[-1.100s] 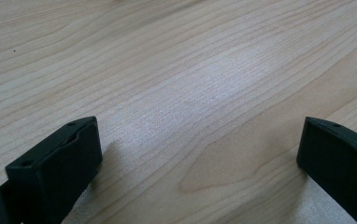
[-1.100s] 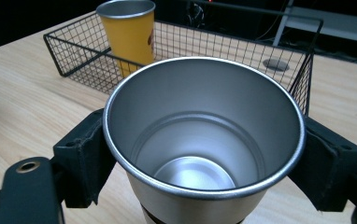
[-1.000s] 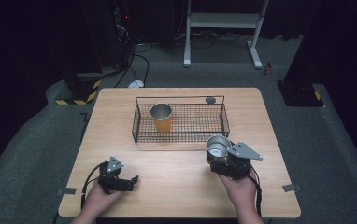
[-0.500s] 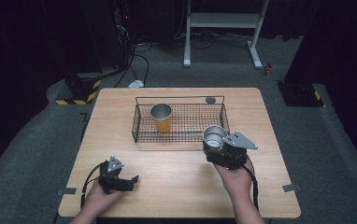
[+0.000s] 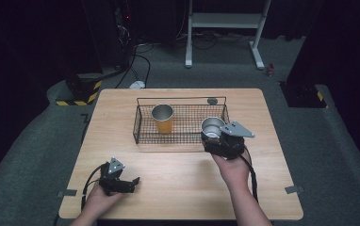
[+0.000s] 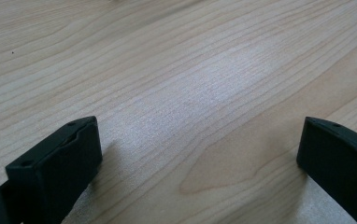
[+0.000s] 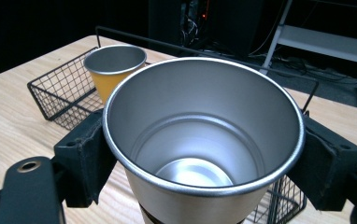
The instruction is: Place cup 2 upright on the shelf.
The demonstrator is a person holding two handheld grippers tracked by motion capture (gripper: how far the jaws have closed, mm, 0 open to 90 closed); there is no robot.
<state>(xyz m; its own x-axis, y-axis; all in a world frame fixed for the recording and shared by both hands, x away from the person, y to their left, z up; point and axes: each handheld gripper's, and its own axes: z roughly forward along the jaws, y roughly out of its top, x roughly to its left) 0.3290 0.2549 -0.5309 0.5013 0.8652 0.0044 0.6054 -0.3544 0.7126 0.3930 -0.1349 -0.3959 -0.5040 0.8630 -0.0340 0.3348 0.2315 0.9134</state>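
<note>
Right now the wire basket (image 5: pixel 145 127) serves as the landmark, sitting toward the far middle of the wooden table (image 5: pixel 183 188). Inside it, near its left end, stands an orange cup (image 5: pixel 163 118) with a silver interior, upright and open-mouthed.

At the basket's near right corner, the right gripper (image 5: pixel 214 133) holds a silver metal cup (image 5: pixel 212 126), its two black jaws pressed against opposite sides of the cup just under the rim. From the high view the cup sits over the basket's near right corner; whether it is above the mesh or touching the wire cannot be told. In the right gripper view the silver metal cup (image 7: pixel 203 140) is upright and empty, with the orange cup (image 7: pixel 112 70) beyond it to the left inside the wire basket (image 7: pixel 60 91).

Well in front of the basket, near the table's near left corner, the left gripper (image 5: pixel 133 181) lies low on the wood in the person's left hand (image 5: pixel 98 200). In the left gripper view its jaws stand wide apart, with bare wood grain between them.

Just beyond the basket's far right corner, a small dark round object (image 5: pixel 212 100) rests on the table; what it is cannot be told.
</note>
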